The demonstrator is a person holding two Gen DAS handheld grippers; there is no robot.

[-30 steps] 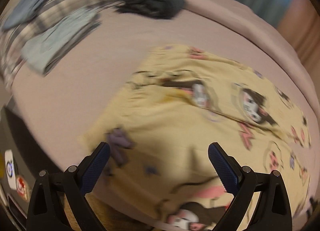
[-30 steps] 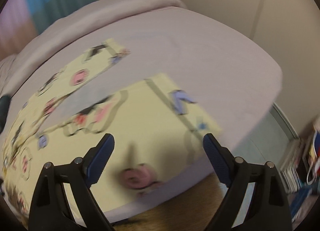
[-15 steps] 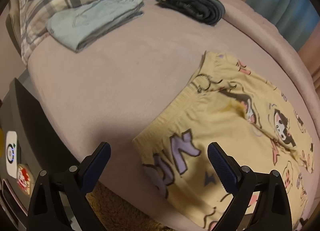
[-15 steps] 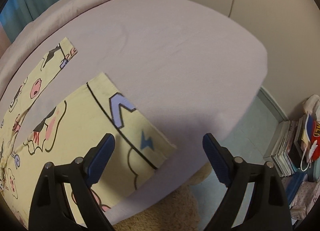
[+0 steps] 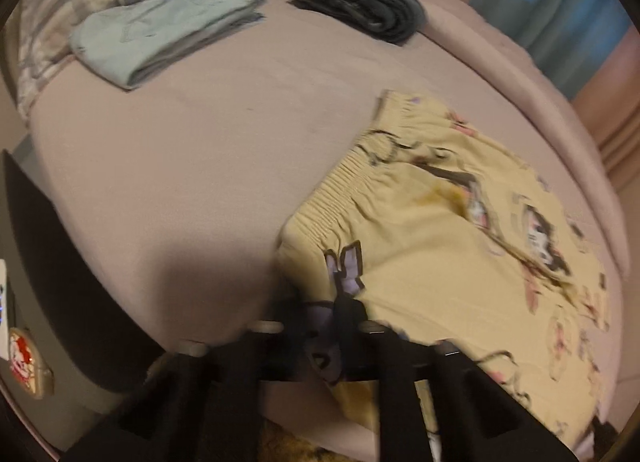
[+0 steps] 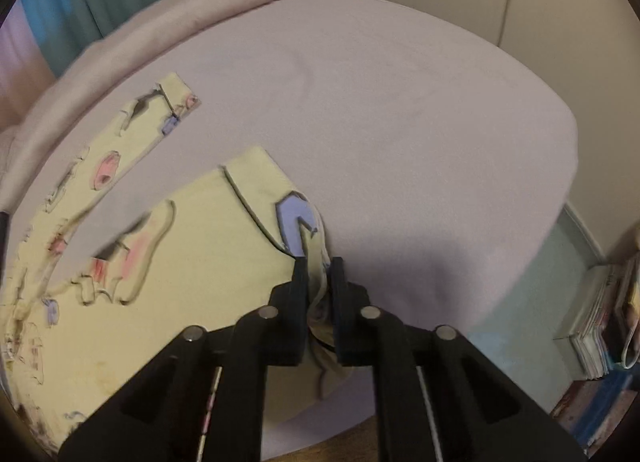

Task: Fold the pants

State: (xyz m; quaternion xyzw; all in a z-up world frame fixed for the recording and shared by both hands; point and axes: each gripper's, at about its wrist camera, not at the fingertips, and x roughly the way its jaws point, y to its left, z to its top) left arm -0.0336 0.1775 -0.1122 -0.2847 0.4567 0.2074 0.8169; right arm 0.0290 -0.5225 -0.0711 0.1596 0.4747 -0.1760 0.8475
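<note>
Your left tool [image 5: 320, 316] is clenched on the waistband corner of the pants [image 5: 460, 246], your right tool [image 6: 319, 276] on a leg hem. They lie flat on the bed [image 6: 400, 122], lengthwise along its near edge.

- left gripper [image 5: 318, 316]: matte black plastic arms, round silver rivets at the pivots
- right gripper [image 6: 319, 282]: same black build, dark blue pads [image 6: 339, 294], four silver rivets

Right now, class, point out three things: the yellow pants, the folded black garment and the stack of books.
yellow pants [image 5: 440, 262], left wrist view, hip panel below waistband.
folded black garment [image 5: 360, 2], left wrist view, top fold.
stack of books [image 6: 596, 326], right wrist view, page edges.
</note>
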